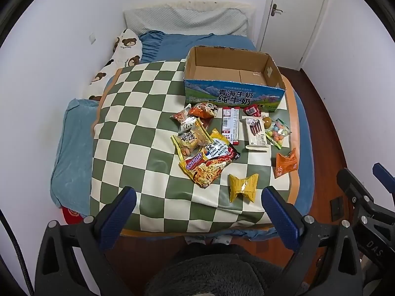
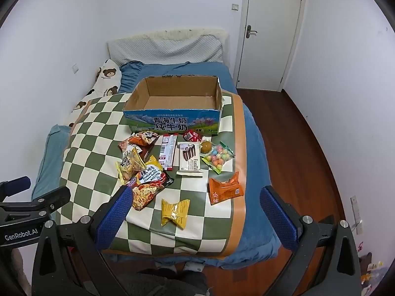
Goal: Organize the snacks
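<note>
An empty cardboard milk box (image 1: pixel 256 95) (image 2: pixel 172 120) stands on a green-and-cream checkered mat (image 1: pixel 138 113) (image 2: pixel 98 133) on the bed. In front of it lie several snack packs: a yellow noodle bag (image 1: pixel 207 170) (image 2: pixel 145 192), a small yellow packet (image 1: pixel 243 187) (image 2: pixel 175 211), an orange packet (image 1: pixel 286 162) (image 2: pixel 226 187), a white wafer box (image 1: pixel 256 133) (image 2: pixel 188 159) and a candy bag (image 1: pixel 277 132) (image 2: pixel 217 157). My left gripper (image 1: pixel 198 197) hangs open above the mat's near edge, holding nothing. The right gripper (image 2: pixel 196 197) is likewise open and empty over the near snacks.
The bed has a blue sheet (image 1: pixel 74 153) (image 2: pixel 254 162), a bear-print pillow (image 1: pixel 121 51) (image 2: pixel 103 83) by the left wall and a white pillow at the head. A door (image 2: pixel 269 32) and wooden floor (image 2: pixel 296 153) lie to the right. A person's dark fleecy clothing (image 1: pixel 209 273) shows below.
</note>
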